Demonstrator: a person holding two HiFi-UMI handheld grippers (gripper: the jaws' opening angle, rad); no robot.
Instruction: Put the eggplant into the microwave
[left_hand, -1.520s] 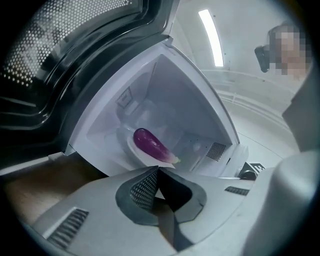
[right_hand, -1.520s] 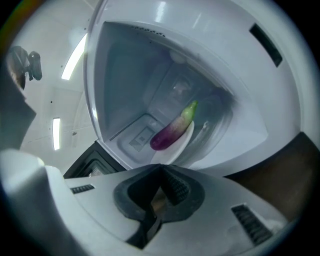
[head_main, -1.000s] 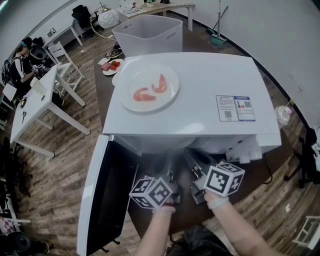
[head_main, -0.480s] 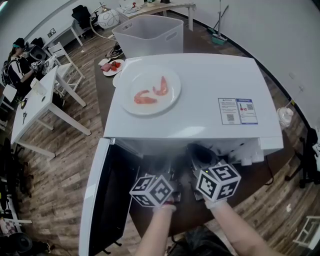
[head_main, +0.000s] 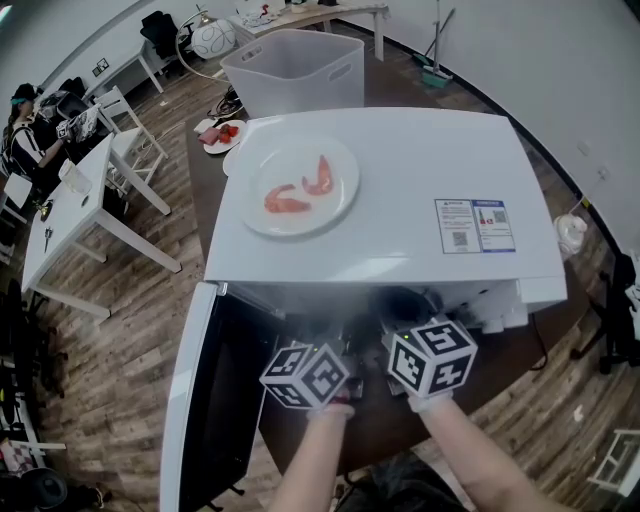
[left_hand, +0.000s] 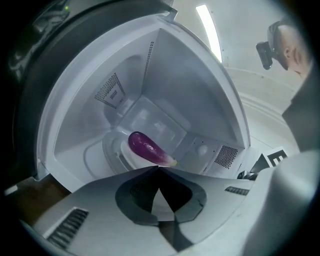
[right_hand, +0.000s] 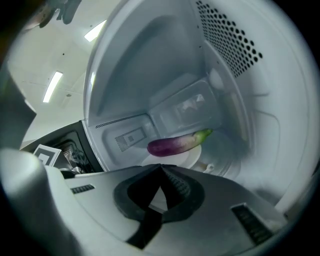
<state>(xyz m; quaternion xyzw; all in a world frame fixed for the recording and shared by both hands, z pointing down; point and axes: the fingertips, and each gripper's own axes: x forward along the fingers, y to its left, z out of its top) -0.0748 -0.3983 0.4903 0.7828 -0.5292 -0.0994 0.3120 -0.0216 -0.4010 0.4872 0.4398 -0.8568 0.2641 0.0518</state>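
The purple eggplant (left_hand: 147, 148) (right_hand: 177, 143) lies on a small white plate (left_hand: 129, 159) (right_hand: 186, 158) inside the white microwave (head_main: 400, 180). The microwave's door (head_main: 200, 400) hangs open to the left. Both grippers are held side by side just in front of the opening, pointing into the cavity. My left gripper (left_hand: 158, 168) (head_main: 343, 352) is shut with nothing between its tips, a short way from the eggplant. My right gripper (right_hand: 161, 166) (head_main: 395, 342) is likewise shut and empty. From the head view the eggplant is hidden under the microwave's top.
A white plate with two shrimps (head_main: 298, 185) rests on top of the microwave. Behind it stand a white bin (head_main: 295, 65) and a plate of red food (head_main: 222, 133). White tables, chairs and a person (head_main: 22, 130) are at the far left.
My right gripper has rolled about its own axis, and its marker cube has shifted slightly left. The left gripper has stayed put. The eggplant has not moved.
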